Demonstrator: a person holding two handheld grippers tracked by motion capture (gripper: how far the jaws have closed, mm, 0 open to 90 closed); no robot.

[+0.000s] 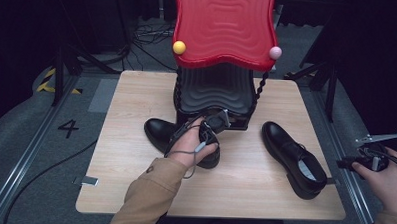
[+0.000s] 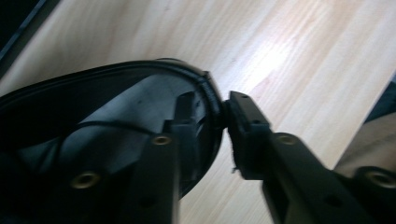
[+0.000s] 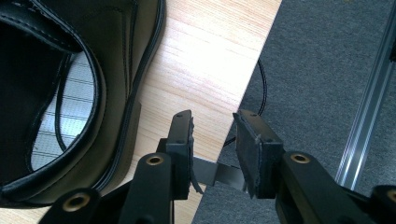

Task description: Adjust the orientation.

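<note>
High view, centre of the frame: the left tool (image 1: 205, 135) grips the heel rim of the left shoe (image 1: 158, 130), which lies on the desk (image 1: 135, 155) just in front of the black base of a red-topped stand (image 1: 224, 28). Left gripper view: one jaw sits inside the shoe opening and the other outside, so the tool is clenched on the collar (image 2: 212, 100) of the left shoe (image 2: 93, 116). Right of the frame in the high view, the right tool (image 1: 357, 160) hovers off the desk's right edge, its jaws parted and empty; the right gripper view shows them over the desk edge (image 3: 252, 74), just beside the heel of the right shoe (image 3: 70, 93). To lift well, the hold should probably stay deep on the collar and the shoe rise straight, since the thin rim may slip. Open room lies toward the lower left of the desk; the stand blocks the upper centre, and the right shoe (image 1: 295, 158) sits close to the right edge.
</note>
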